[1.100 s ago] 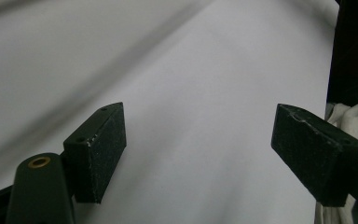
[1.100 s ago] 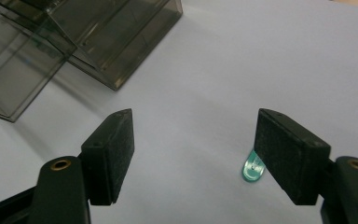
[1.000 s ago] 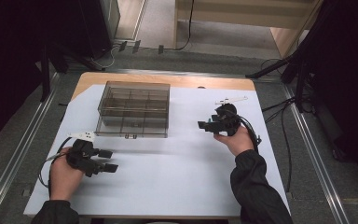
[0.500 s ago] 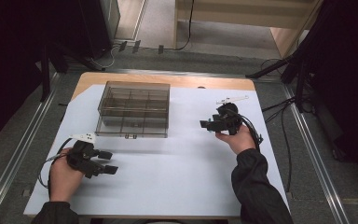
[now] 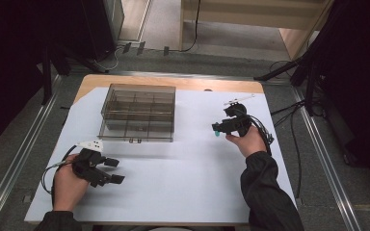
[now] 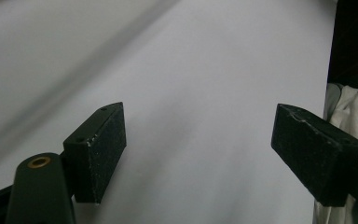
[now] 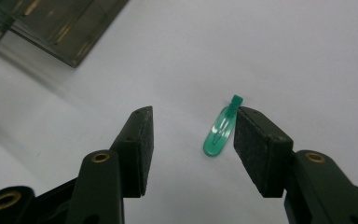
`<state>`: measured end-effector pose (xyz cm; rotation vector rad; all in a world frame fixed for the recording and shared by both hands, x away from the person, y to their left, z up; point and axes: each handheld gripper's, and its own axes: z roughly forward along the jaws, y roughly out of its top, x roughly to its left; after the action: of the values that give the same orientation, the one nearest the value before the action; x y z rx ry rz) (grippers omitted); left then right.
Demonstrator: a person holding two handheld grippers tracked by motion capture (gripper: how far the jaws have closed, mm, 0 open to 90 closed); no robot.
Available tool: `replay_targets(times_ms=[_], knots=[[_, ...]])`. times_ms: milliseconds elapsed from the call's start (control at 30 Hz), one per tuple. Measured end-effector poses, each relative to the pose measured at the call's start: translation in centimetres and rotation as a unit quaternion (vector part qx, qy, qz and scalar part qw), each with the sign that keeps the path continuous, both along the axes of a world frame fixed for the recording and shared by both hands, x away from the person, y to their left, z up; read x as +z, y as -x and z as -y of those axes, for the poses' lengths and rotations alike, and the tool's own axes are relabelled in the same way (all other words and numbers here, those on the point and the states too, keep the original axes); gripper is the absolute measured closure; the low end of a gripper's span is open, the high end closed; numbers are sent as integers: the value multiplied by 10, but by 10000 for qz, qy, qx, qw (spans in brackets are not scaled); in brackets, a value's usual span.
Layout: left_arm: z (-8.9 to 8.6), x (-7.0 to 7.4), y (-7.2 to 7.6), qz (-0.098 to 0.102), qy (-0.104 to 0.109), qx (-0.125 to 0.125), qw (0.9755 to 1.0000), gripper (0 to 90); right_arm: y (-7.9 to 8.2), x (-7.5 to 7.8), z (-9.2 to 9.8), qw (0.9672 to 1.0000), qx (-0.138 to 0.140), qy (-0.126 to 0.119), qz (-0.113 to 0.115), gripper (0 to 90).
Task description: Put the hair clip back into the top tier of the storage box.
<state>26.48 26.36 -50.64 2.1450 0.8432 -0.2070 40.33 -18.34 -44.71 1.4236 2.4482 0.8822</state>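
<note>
A small translucent green plastic clip (image 7: 219,135) lies flat on the white sheet (image 5: 188,178) at the table's right middle. My right gripper (image 7: 193,112) hovers low over it. Its jaws have just been closing and still stand apart, with the clip (image 5: 217,135) between them, close against the right pad (image 7: 256,149). The left pad is clear of it. In the high view the right gripper (image 5: 216,129) points left toward the box. My left gripper (image 5: 115,171) rests at the front left, jaws wide, and nothing lies between them in the left gripper view (image 6: 198,121).
A clear plastic compartment box (image 5: 137,136) stands at the back left of the sheet; its corner (image 7: 51,32) shows in the right gripper view. Cables trail off the table's right side (image 5: 289,125). White cloth (image 6: 349,107) lies past the front edge.
The right gripper's jaws have drawn closer together over the green clip. Both hands have stayed where they were.
</note>
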Motion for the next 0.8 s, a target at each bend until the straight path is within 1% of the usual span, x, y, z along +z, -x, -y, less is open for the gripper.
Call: replay_targets(times_ms=[33,67,100,167,200,233,267,367,433,500,633,733,800], knots=[[1,0,1,6,-42,-56,10000,188,0,0,0,10000,0,0,0,511],[2,0,2,26,-58,-78,9999,188,-2,0,-3,9998,-136,82,-113,512],[3,0,2,13,-54,-99,9999,188,-2,0,-3,9998,-136,82,-113,512],[5,0,4,32,-45,-103,9999,188,-5,-1,-8,9988,-309,257,-289,514],[5,1,4,22,-12,-140,9999,188,-6,-2,-9,9984,-311,366,-302,517],[5,1,4,22,-12,-140,9999,188,-6,-2,-9,9984,-311,366,-302,517],[5,2,6,50,42,-140,9999,187,-8,-4,-11,9974,-388,469,-384,532],[4,1,8,46,50,-101,9999,187,-11,-6,-11,9967,-453,451,-496,547],[3,1,9,22,57,-106,9999,187,-14,-7,-10,9963,-475,410,-583,553],[1,1,11,47,71,-58,9999,187,-17,-9,-11,9956,-500,401,-681,558],[-3,1,15,44,71,8,10000,187,-22,-12,-14,9939,-420,640,-799,594],[-4,2,17,63,58,50,10000,187,-25,-13,-17,9931,-411,719,-827,597],[-7,3,20,127,100,63,9998,186,-27,-13,-18,9928,-407,755,-840,597]])
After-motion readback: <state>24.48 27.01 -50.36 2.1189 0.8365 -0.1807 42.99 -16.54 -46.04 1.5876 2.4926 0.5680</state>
